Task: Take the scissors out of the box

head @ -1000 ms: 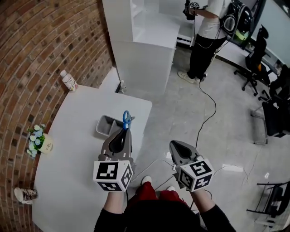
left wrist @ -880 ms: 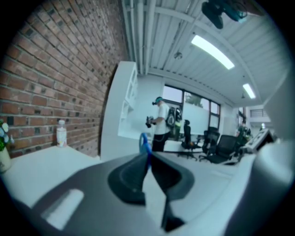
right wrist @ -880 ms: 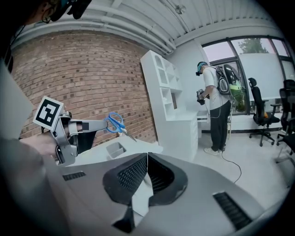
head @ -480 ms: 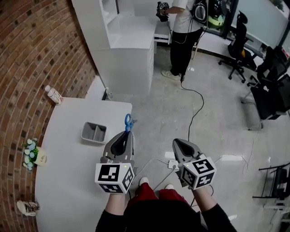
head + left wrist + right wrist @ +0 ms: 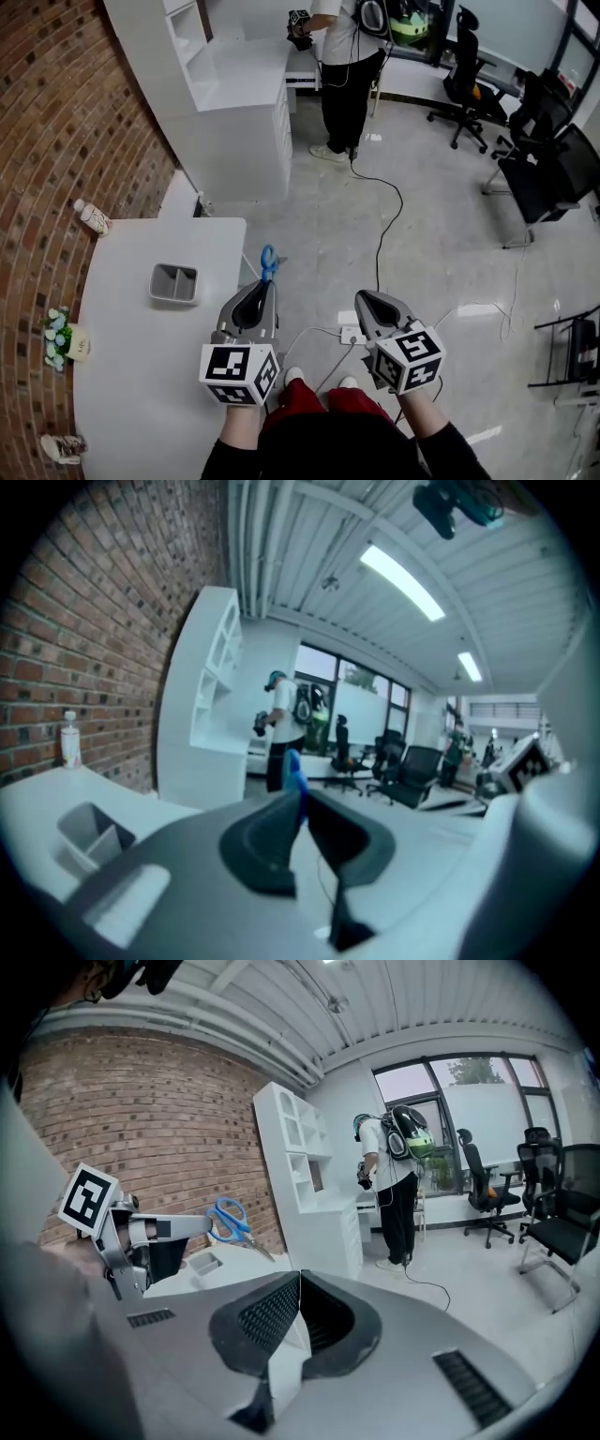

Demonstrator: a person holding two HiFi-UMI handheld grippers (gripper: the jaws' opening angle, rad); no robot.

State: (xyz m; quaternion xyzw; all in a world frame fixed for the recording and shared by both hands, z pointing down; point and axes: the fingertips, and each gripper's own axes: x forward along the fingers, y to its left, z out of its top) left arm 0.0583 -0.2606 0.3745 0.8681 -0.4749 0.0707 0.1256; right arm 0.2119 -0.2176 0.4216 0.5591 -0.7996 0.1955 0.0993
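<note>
Blue-handled scissors (image 5: 268,261) stick out of my left gripper (image 5: 263,283), handles forward and hanging past the table's right edge over the floor. Its jaws are shut on the blades. In the left gripper view the blue handle (image 5: 294,769) rises just above the jaw tips of the left gripper (image 5: 302,795). The grey box (image 5: 174,284) stands on the white table (image 5: 122,375), left of the scissors and apart from them. My right gripper (image 5: 367,299) hangs over the floor, shut with nothing in it. The right gripper view shows the scissors (image 5: 230,1222) at its left, above the box (image 5: 204,1262).
A white shelf unit (image 5: 225,103) stands beyond the table. A person (image 5: 345,66) stands at the back, with a cable (image 5: 394,216) trailing over the floor. Office chairs (image 5: 539,159) are at the right. A bottle (image 5: 92,217) and flowers (image 5: 58,336) sit by the brick wall.
Both grippers have swung right, away from the table. The scissors went from over the box's side to beyond the table edge; the box now lies further left in view.
</note>
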